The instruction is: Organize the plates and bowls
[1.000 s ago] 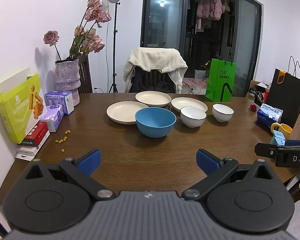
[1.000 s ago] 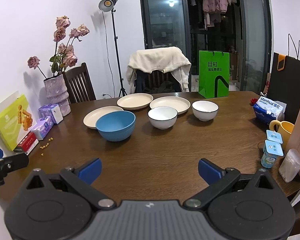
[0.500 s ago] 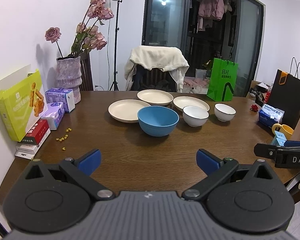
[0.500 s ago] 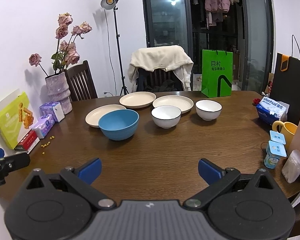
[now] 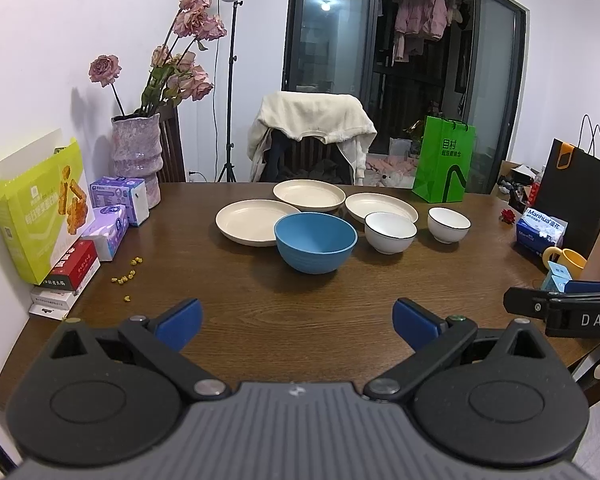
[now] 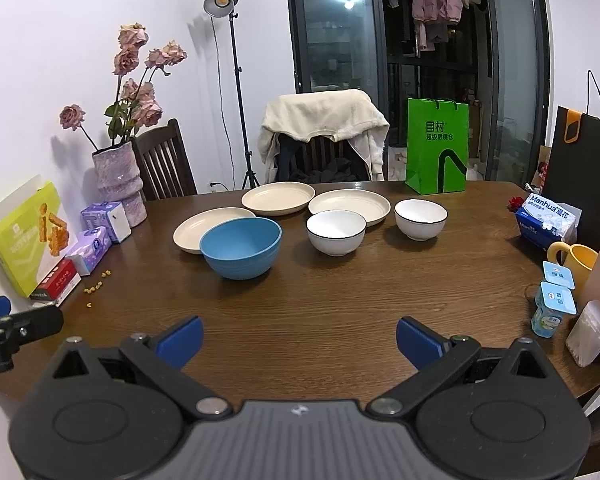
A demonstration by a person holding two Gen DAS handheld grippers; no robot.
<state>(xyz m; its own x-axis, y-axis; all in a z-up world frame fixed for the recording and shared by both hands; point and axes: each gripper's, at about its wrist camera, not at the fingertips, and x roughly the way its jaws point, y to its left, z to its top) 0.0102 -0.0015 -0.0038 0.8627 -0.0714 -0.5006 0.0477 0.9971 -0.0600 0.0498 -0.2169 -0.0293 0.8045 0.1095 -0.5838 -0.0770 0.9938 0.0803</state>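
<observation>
Wooden table: dishes unmoved | left gripper, right gripper: jaws apart, empty, edged nearer blue bowl | stacking not begun.

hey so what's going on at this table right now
A person holds two tongs above the near edge of a wooden table, both open and empty: the left tongs and the right tongs. Nothing is being handled yet. Ahead sit three cream plates, a blue bowl and two white bowls, all separate and unstacked, so the organizing has not started.
</observation>
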